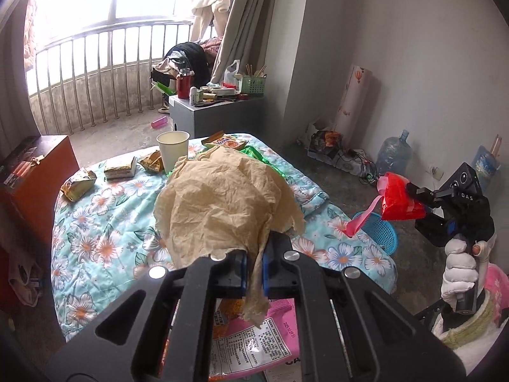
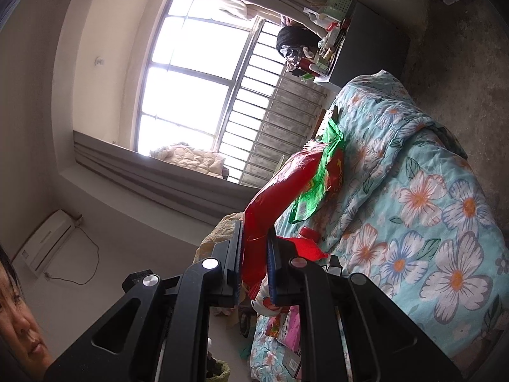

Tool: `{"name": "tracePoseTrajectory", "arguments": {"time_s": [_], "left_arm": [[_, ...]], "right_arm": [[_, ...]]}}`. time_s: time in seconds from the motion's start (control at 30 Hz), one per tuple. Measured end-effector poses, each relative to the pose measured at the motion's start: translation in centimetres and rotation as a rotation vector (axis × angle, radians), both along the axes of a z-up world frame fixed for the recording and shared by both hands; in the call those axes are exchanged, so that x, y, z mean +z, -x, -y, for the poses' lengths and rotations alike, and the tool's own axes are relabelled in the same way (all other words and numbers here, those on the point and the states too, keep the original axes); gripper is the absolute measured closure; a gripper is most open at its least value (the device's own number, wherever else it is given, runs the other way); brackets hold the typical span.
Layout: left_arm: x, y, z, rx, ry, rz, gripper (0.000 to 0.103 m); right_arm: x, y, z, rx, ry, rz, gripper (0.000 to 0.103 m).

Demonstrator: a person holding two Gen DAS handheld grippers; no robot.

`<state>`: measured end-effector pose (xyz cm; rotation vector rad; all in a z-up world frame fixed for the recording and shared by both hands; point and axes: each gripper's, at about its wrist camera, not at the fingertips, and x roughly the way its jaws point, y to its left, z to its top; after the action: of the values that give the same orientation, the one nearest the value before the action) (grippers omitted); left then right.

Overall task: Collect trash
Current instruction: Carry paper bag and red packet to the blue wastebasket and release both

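Brown paper (image 1: 222, 203) sits squeezed in my left gripper (image 1: 253, 267) jaws; my right gripper (image 2: 254, 267) pinches a red wrapper (image 2: 270, 197). Thin paper could tear and fall beside the blue basket (image 1: 381, 232).

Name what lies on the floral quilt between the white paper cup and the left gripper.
In the left wrist view, the crumpled brown paper, pinched by the left gripper, fills the stretch up to the paper cup.

A lived-in home bedroom: floral quilt (image 1: 105, 222), curtained window (image 2: 191, 73), wall air conditioner (image 2: 44, 243).
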<state>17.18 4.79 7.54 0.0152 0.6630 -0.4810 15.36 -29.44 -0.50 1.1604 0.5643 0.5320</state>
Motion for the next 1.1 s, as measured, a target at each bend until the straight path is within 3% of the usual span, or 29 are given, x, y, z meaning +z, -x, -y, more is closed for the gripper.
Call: {"name": "tracePoseTrajectory", "arguments": {"time_s": [0.27,0.57,0.93,1.1], "left_arm": [[-0.1,0.6,4.7,-0.094,-0.03,-0.001,0.098],[-2.0,0.1,13.9,-0.277,-0.069,-0.038,0.098],[-4.8,-1.4,29.8,-0.561,-0.21,-0.067,0.098],[-8.5,-3.9,39.1,-0.698,-0.318,-0.11,0.098]], "right_arm": [[-0.5,2.8,3.3,-0.081,-0.019,0.011,0.09],[-2.9,8.6,9.4,-0.242,-0.051,-0.027,0.09],[-6.6,15.3,18.8,-0.538,-0.033,-0.114,0.09],[-8.8,16.3,23.7,-0.678,0.038,-0.217,0.09]]}}
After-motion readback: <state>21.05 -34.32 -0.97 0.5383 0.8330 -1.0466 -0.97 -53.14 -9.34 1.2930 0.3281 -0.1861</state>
